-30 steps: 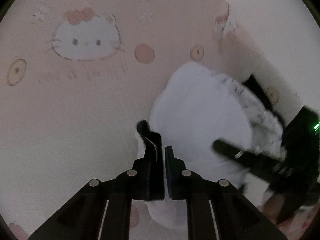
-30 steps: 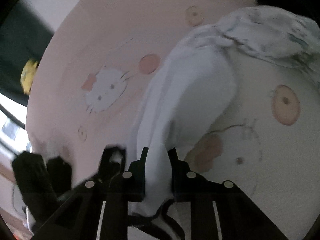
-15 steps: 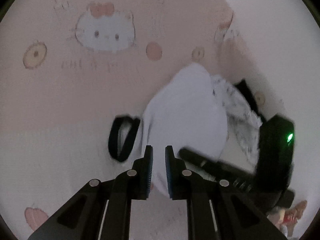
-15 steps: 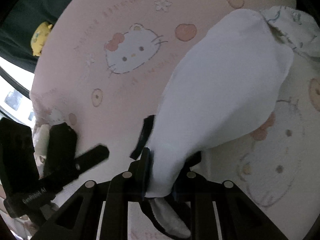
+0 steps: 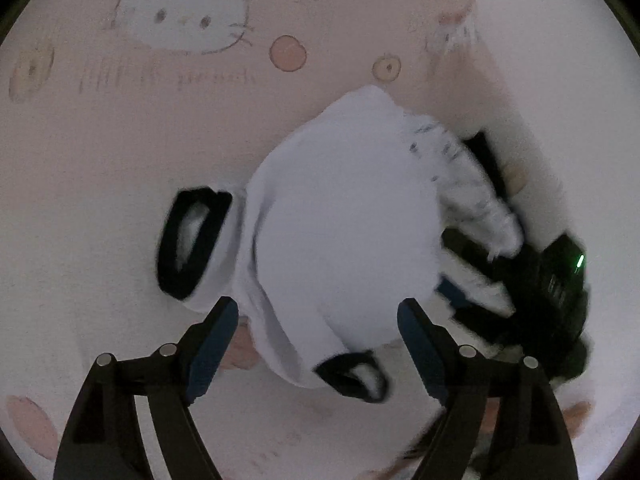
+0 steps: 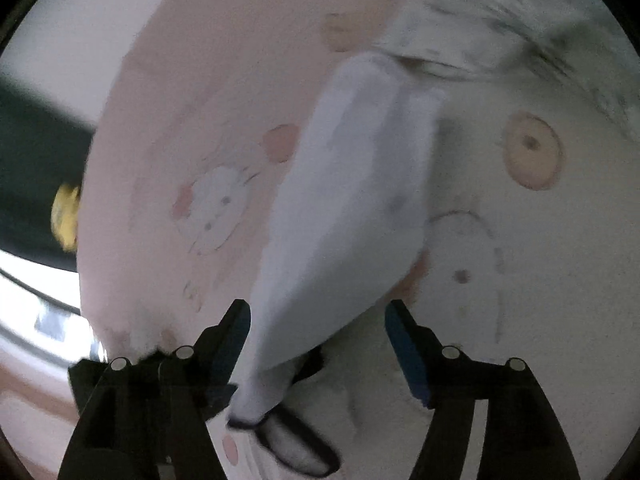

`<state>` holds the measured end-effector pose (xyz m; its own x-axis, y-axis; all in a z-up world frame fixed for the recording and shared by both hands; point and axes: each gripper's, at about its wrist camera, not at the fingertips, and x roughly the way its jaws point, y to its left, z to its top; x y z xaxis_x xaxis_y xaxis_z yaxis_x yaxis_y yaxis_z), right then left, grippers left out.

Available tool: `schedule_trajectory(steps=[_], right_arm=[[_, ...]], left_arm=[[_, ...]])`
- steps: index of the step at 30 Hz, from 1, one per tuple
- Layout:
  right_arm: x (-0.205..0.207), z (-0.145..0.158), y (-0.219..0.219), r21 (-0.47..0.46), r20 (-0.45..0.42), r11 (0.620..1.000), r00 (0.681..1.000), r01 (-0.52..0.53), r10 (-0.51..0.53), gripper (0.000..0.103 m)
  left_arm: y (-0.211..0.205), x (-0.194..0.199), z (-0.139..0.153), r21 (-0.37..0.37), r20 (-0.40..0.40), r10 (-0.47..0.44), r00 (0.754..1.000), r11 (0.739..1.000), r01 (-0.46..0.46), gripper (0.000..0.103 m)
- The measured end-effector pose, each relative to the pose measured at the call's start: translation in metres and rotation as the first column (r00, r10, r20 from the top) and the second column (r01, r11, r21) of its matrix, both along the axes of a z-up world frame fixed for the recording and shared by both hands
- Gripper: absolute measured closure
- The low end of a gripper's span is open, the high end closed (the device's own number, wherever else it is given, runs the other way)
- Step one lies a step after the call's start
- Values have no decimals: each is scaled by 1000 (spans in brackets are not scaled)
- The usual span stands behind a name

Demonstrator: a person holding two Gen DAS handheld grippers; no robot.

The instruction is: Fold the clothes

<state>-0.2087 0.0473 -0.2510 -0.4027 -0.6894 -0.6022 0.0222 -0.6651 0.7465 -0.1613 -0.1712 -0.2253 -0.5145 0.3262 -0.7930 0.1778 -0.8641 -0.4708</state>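
A white garment (image 5: 340, 248) with black-trimmed openings (image 5: 192, 248) lies on the pink cartoon-cat bedsheet (image 5: 100, 160). My left gripper (image 5: 318, 320) hangs open just above its near edge, fingers spread to either side of the cloth. In the right wrist view the same white garment (image 6: 348, 216) stretches away from my right gripper (image 6: 318, 320), which is also open with the cloth's narrow end lying between its fingers and a black-trimmed strap (image 6: 296, 444) below. The right gripper's black body (image 5: 552, 280) shows at the right of the left wrist view.
A second, grey-speckled white garment (image 5: 468, 184) (image 6: 520, 12) lies crumpled beyond the white one, with something black (image 5: 488, 156) behind it. A white wall (image 5: 560, 40) borders the bed on the far side. A dark area with a yellow object (image 6: 66, 216) lies off the bed's left.
Both grippers were shut on the white garment; both have now opened and let it go. The garment has dropped onto the sheet.
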Motion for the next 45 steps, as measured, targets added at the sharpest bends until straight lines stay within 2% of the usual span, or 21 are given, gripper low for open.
schedule_trajectory(steps=[3,5,8,13,15,18,22,27,30,35,38,39,41,43,44,45], right_arm=[[-10,-19,14,-100,57,991,995,86,-81,34],[-17,-28,21,-178,80,974,988,142,-129,34],[-28,-38,24,-214,115,958,979,189,-168,34],[-43,-43,15,-189,75,964,982,185,-174,36],[-44,-41,8,-156,42,974,987,163,-158,70],[-43,-33,-5,-135,2,984,993,120,-121,87],[-39,-19,-20,-145,-33,988,998,54,-59,89],[-36,-2,-38,-154,-78,988,997,-29,18,89],[-33,8,-49,-158,-105,984,992,-79,63,89],[-33,8,-51,-157,-85,981,991,-113,101,89],[-33,8,-53,-157,-73,979,990,-133,123,89],[-33,8,-53,-157,-69,978,989,-140,130,89],[-32,7,-54,-157,-61,976,988,-153,145,86],[-32,7,-54,-158,-53,973,986,-166,160,85],[-32,7,-55,-158,-49,972,985,-173,167,75],[-32,7,-55,-158,-45,971,984,-179,174,65]], left_arm=[[22,-5,2,-118,-13,-58,998,991,56,22],[31,-10,1,-139,-15,-83,996,987,80,22],[39,-16,-1,-119,-15,-101,995,988,98,22],[34,-18,3,-67,-2,-99,995,993,99,22],[34,-17,5,-65,6,-112,994,992,113,22],[35,-9,9,-96,6,-131,991,987,131,22],[34,-3,15,-134,-13,-113,993,985,111,22],[25,5,22,-120,-53,-89,995,989,83,22],[24,5,29,-179,-77,-81,994,982,67,22],[27,-4,26,-306,-107,-66,992,951,30,22],[23,-7,22,-333,-128,-55,990,943,9,23],[25,-8,20,-340,-145,-63,987,940,11,26],[27,-6,20,-362,-164,-81,983,932,17,47],[29,-5,19,-397,-172,-90,981,918,14,56],[30,-7,18,-421,-174,-86,981,907,4,63],[30,-8,17,-444,-178,-76,981,896,-11,64]])
